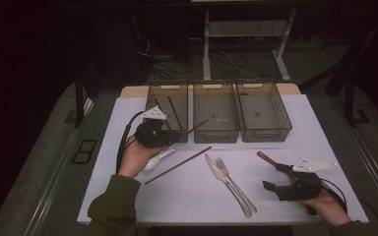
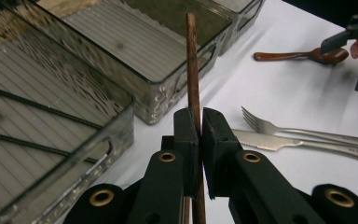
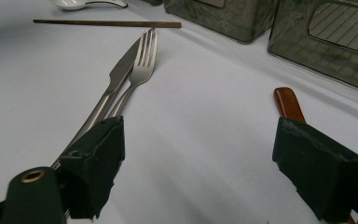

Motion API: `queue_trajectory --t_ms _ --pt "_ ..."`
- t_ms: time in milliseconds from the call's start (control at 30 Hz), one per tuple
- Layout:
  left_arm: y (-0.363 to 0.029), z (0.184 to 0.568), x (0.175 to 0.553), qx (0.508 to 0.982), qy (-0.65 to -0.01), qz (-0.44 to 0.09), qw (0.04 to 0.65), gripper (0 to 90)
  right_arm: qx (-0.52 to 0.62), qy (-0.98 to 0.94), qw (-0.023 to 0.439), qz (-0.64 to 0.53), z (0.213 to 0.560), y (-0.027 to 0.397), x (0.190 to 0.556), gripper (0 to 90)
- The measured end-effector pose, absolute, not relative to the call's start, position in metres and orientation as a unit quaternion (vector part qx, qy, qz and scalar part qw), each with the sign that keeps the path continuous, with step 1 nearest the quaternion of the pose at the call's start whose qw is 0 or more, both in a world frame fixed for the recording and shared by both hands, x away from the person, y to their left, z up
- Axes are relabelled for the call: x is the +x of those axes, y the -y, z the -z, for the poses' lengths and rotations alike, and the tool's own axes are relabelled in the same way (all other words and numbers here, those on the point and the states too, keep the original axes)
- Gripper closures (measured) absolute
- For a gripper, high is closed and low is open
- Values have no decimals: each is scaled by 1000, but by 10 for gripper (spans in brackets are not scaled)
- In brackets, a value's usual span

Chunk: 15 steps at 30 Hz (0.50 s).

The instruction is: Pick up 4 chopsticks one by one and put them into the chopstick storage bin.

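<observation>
A: Report the left tongs [image 2: 199,128].

B: Closed on a brown chopstick [image 2: 193,70]. In the left gripper view the stick runs up between the two pads and past their tips. In the high view the left tongs [image 1: 174,132] sit at the near wall of the left bin [image 1: 153,98], with the chopstick [image 1: 198,126] projecting towards the near wall of the middle bin [image 1: 216,135].

A: What lies around it?

B: Three clear bins stand side by side at the far edge of the white surface [image 1: 187,196]. The left bin already holds two dark sticks [image 1: 175,112]; the right bin [image 1: 275,130] stands beyond the middle one. A second chopstick [image 1: 178,165] lies flat on the surface, just to the right of the left hand [image 1: 137,156]. A white spoon [image 1: 158,158] lies close against that hand (partly hidden by it).

A: Obstructions?

B: The near wall of the left bin stands directly beside the held stick.

A: Right tongs?

B: Right tongs [image 3: 198,172] are wide open with nothing between the pads, resting low over the surface. A knife [image 3: 116,77] and fork [image 3: 140,70] lie side by side, touching, beyond the left pad. A brown wooden spoon [image 3: 288,103] lies just behind the right pad, which covers part of it.
</observation>
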State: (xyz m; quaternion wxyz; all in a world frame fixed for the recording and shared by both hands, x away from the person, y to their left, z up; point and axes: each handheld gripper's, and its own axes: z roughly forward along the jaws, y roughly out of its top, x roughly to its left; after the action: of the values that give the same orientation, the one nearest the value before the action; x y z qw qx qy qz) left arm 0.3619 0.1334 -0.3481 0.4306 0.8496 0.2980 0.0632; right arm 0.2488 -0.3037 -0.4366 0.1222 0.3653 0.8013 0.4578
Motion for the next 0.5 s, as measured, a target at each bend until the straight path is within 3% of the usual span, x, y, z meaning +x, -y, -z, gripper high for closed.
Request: queue_trajectory --t_ms 500 --pt "-131 339 394 841 -317 -76 432 839 365 -800 122 -461 436 304 249 166"
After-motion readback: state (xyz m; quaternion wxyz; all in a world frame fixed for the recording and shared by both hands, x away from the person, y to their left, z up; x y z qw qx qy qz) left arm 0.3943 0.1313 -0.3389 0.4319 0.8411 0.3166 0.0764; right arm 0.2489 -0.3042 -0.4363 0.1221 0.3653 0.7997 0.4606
